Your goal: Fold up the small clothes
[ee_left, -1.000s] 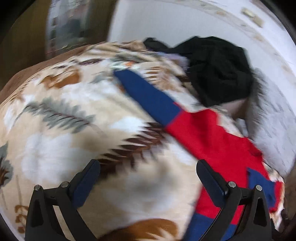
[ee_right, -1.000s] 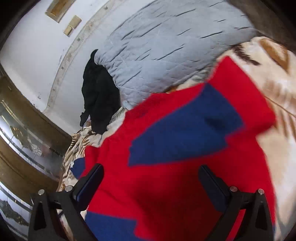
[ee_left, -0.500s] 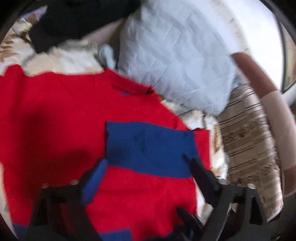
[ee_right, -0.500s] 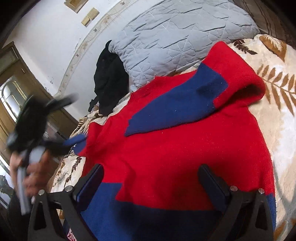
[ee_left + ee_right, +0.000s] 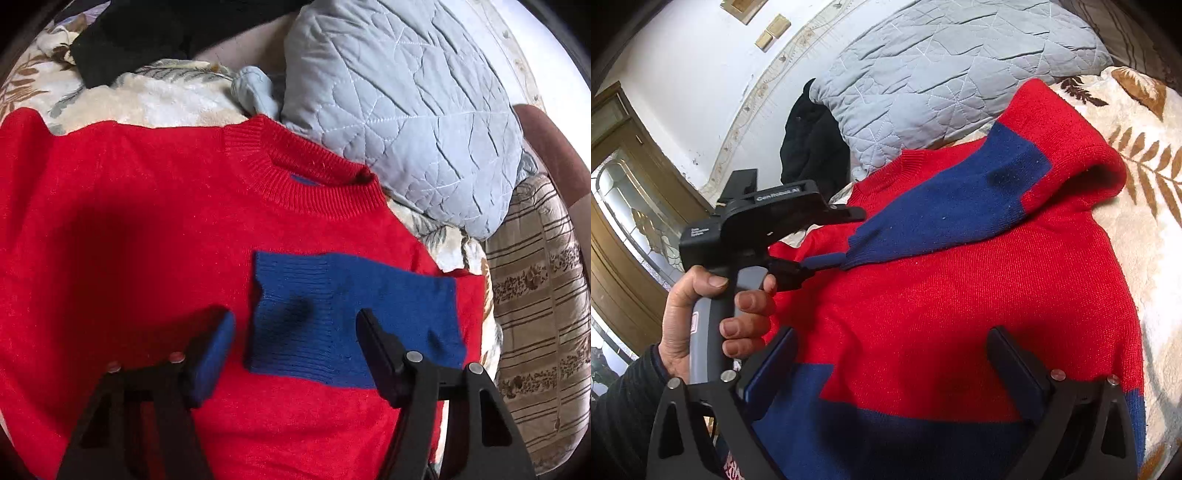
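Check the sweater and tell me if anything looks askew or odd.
The sweater lies mostly flat, but its folded-in sleeve bulges in a raised loop at the shoulder instead of lying flat. No damage shows.

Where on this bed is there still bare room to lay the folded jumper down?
Bare blanket shows beside the sweater's folded sleeve, below the grey pillow. A thinner strip lies between collar and black clothes. It is crowded at the sleeve cuff, where the left gripper is closing.
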{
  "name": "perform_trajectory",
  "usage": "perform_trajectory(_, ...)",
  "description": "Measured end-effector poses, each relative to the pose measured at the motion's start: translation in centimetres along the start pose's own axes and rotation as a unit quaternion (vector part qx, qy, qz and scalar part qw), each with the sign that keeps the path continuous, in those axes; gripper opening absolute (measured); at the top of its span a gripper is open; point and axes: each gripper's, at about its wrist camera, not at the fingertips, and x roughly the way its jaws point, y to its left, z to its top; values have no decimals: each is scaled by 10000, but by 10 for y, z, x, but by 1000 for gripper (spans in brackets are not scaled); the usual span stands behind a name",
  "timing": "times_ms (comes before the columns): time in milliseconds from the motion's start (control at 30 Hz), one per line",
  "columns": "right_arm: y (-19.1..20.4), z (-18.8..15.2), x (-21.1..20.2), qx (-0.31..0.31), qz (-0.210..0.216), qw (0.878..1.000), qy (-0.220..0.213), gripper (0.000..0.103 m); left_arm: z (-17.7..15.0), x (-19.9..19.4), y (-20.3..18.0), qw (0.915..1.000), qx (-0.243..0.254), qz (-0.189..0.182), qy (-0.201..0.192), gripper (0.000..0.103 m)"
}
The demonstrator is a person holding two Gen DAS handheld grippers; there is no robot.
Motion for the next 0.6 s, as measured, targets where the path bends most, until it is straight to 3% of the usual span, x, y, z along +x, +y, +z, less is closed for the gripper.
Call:
perform_trajectory(133, 1, 0, 1, -13, -21, 10000, 10, 102, -2, 9, -5, 9994, 280, 186, 109, 68)
perform_trajectory(200, 1, 0, 1, -12, -20, 10000, 9, 102, -1, 10, -7, 9982, 346, 484, 75, 45)
perform_trajectory(233, 1, 0, 1, -13, -23, 10000, 9, 102, 1, 12, -9, 9955, 461, 822, 118, 8)
perform_trajectory(333, 1, 0, 1, -22, -31, 10000, 17, 102, 6, 1, -6, 9959, 408, 806, -31, 6)
perform_trajectory(500, 1, 0, 1, -18, -27, 10000, 19, 102, 4, -68, -3, 9901, 481, 802, -1050, 5)
perform_trajectory(600, 1, 0, 1, -24, -41, 10000, 27, 102, -2, -78, 24, 9882, 327, 978, -1136, 5)
